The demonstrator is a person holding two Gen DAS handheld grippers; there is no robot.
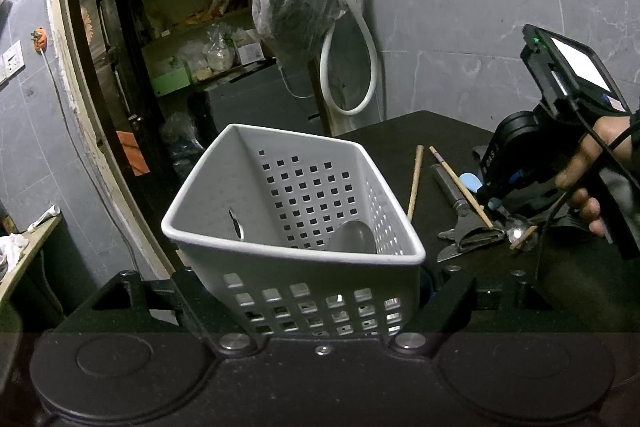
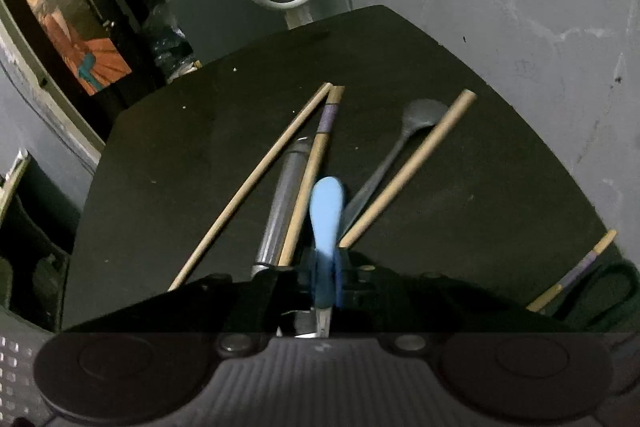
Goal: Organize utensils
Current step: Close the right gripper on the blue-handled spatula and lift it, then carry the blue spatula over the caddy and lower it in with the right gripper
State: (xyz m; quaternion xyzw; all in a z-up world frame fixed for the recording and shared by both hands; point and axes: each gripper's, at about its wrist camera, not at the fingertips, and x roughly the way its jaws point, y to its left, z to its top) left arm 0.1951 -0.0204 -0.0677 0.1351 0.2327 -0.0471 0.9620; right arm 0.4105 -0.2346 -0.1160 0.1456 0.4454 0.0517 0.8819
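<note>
Left wrist view: at the lower middle of the frame the left hand-held gripper clamps the near wall of a white perforated basket, which tilts toward the camera. Inside it, near the lower right of the opening, lies one metal spoon, so at least one utensil is already sorted. To the right, on the black surface, lies a loose heap: wooden chopsticks, a metal-handled tool and what looks like a folded sheath or blade, too dark to name. At the far right a hand carries the right hand-held gripper, lowered onto the heap.

Right wrist view: on the surface, left to right, lie a long chopstick, the metal-handled tool, a purple-banded chopstick, then the pale blue spoon at centre, a dark spoon, a thicker stick, and at the lower right edge another banded chopstick. The right hand-held gripper has its jaws nearly together on the blue spoon's handle. I judge the task early: one piece binned, one gripped, most left.
</note>
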